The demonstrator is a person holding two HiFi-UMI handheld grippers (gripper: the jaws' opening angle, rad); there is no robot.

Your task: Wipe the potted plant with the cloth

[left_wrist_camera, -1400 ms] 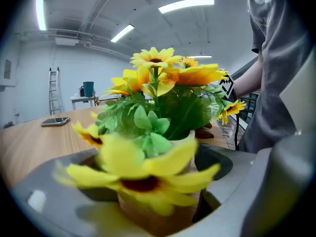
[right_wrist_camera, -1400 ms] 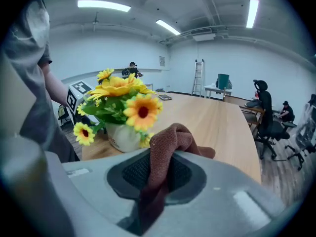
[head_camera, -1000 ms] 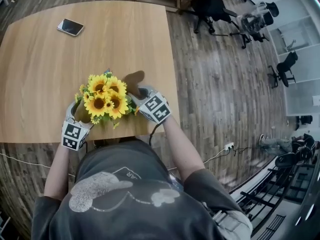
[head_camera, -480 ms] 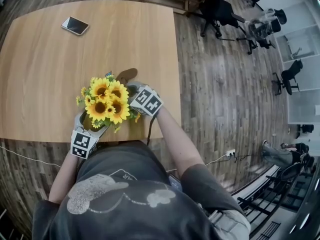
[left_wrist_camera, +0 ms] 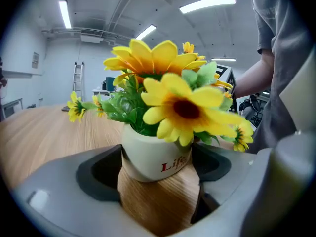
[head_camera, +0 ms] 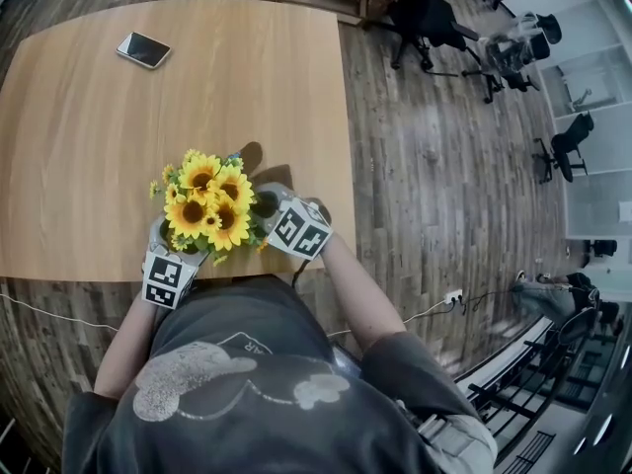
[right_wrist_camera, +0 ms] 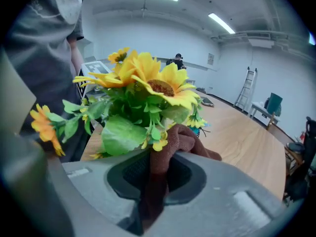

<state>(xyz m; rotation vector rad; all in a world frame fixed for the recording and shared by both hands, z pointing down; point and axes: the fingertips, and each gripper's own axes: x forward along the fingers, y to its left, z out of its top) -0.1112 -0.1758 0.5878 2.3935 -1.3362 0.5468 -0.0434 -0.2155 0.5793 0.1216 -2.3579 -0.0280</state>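
Note:
The potted plant is a bunch of yellow sunflowers [head_camera: 207,210] in a small white pot [left_wrist_camera: 148,154] with red lettering. It stands near the front edge of the wooden table [head_camera: 99,146]. My left gripper [left_wrist_camera: 157,171] is shut on the pot, with one pad against each side. In the head view only its marker cube shows, at the lower left of the flowers, and the jaws are hidden under them. My right gripper [right_wrist_camera: 158,174] is shut on a brown cloth [right_wrist_camera: 185,137]. The cloth bulges out of the jaws and presses against the green leaves [right_wrist_camera: 123,132] on the plant's right side [head_camera: 265,203].
A phone [head_camera: 143,49] lies at the table's far left. The table's right edge [head_camera: 346,166] runs close to my right gripper. Office chairs [head_camera: 425,18] stand on the wooden floor beyond the table, and a cable [head_camera: 434,304] crosses the floor at the right.
My right gripper has rolled and drawn back toward the person along the right side of the flowers, taking the cloth with it. The plant and my left gripper have shifted slightly toward the front edge.

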